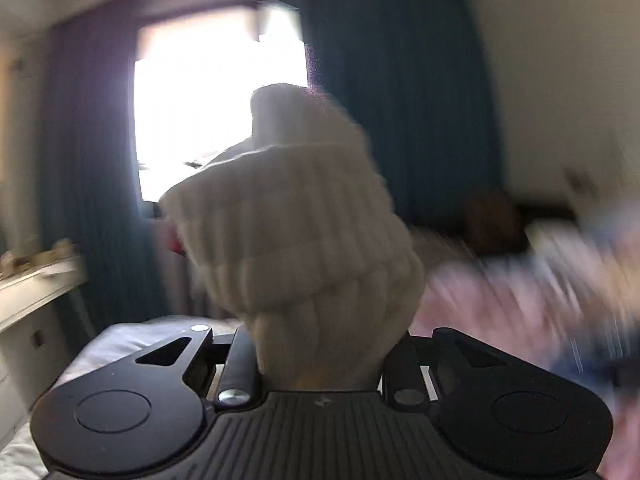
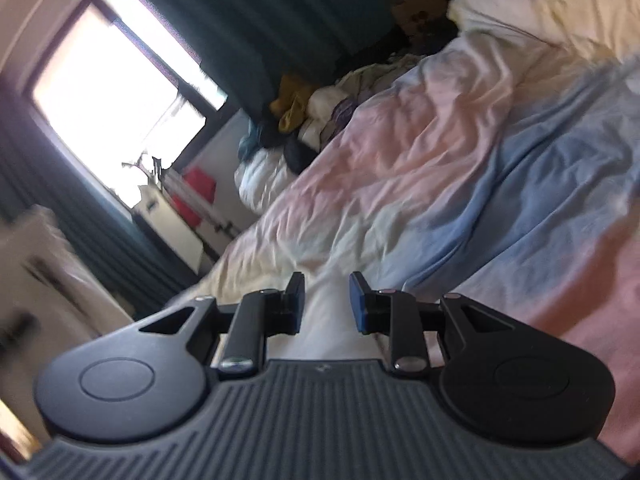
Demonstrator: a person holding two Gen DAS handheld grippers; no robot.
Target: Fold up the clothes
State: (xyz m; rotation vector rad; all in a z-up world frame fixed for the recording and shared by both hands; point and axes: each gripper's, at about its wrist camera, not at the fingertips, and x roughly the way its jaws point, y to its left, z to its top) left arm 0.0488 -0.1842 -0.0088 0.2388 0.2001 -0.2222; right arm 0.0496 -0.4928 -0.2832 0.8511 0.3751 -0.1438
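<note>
1. The white ribbed knit garment (image 1: pixel 304 224), a sweater by the look of its cuff-like ribbing, is bunched between the fingers of the left hand-held gripper (image 1: pixel 320 360) and stands up in front of that camera, lifted off the bed. It hides the fingertips completely, so the grip is judged from the cloth wedged between the finger arms: clenched on the sweater.

2. Held up like this, the sweater hangs free instead of lying crumpled, which probably serves to shake it out or carry it to a flat spot for folding. The left view is heavily blurred, which suggests the hand is swinging.

3. The right hand-held gripper (image 2: pixel 325 300) is released, its two blue-faced pads standing apart with nothing between them. It is tilted and pointed across the bed, likely free to catch a second edge of the sweater so that both hands can spread it.

4. The bed (image 2: pixel 540 168) carries a rumpled cover in pink, cream and blue patches. It looks like the working surface, though its wrinkles would make a neat fold harder.

5. At the far side of the bed lies a pile of other clothes (image 2: pixel 316 120), mustard, white and dark pieces heaped together, probably waiting their turn.

6. Behind everything are a bright window (image 1: pixel 216 112) and dark teal curtains (image 1: pixel 392 92); a white table (image 1: pixel 36 288) with small blurred items stands to the left.

7. The folding itself seems not yet begun.
</note>
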